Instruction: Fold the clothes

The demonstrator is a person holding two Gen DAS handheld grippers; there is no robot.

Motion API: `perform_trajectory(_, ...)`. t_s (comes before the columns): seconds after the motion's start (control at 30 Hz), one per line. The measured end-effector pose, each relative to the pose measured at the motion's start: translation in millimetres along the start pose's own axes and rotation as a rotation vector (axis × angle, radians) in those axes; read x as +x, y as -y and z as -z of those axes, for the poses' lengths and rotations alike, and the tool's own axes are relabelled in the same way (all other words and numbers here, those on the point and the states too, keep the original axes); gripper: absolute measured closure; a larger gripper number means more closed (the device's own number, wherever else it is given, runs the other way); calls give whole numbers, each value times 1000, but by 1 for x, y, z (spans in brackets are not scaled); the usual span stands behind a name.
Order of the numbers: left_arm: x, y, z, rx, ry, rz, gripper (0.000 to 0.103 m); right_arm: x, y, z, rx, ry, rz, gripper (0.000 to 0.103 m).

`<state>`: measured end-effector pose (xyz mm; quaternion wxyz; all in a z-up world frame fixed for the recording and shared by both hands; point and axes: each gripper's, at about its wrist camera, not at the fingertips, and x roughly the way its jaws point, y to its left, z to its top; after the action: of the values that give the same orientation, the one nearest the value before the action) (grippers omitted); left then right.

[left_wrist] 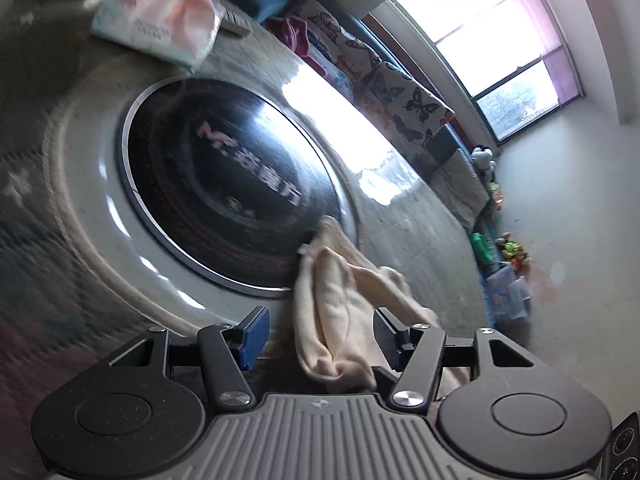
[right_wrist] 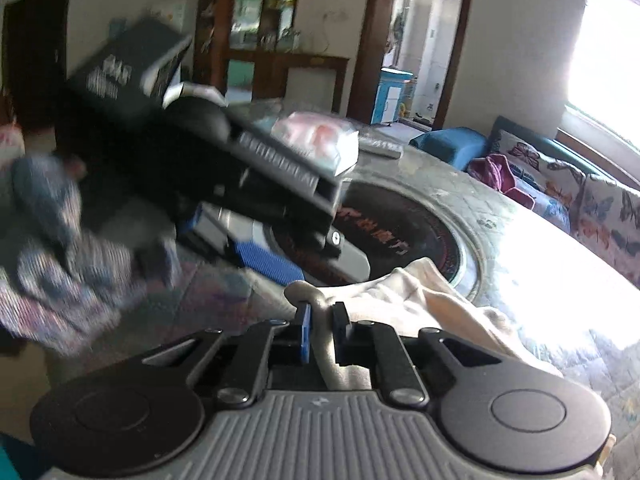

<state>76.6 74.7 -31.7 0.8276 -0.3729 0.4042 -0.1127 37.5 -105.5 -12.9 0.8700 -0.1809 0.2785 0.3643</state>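
A cream garment [left_wrist: 340, 312] lies crumpled on the round table, partly over the dark glass centre disc [left_wrist: 224, 176]. My left gripper [left_wrist: 320, 338] is open, its fingers on either side of the cloth's near fold, not closed on it. In the right wrist view my right gripper [right_wrist: 322, 330] is shut on an edge of the same cream garment [right_wrist: 416, 292]. The left gripper [right_wrist: 280, 208] shows there as a blurred black body above the cloth, to the left.
A pink and white tissue pack [left_wrist: 160, 20] and a remote [left_wrist: 236, 24] lie at the table's [left_wrist: 408, 236] far side. A butterfly-print sofa [left_wrist: 384, 80] stands under the window. A patterned dark cloth [right_wrist: 60, 248] hangs at the left in the right wrist view.
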Motion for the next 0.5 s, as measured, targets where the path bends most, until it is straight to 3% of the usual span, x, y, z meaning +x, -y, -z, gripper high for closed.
perform_trajectory(0.33, 24, 4, 5, -73, -48, 64, 44, -28, 7, 7, 51, 56, -32, 96)
perform_trajectory(0.5, 28, -7, 8, -122, -59, 88, 61, -38, 7, 12, 61, 72, -69, 96)
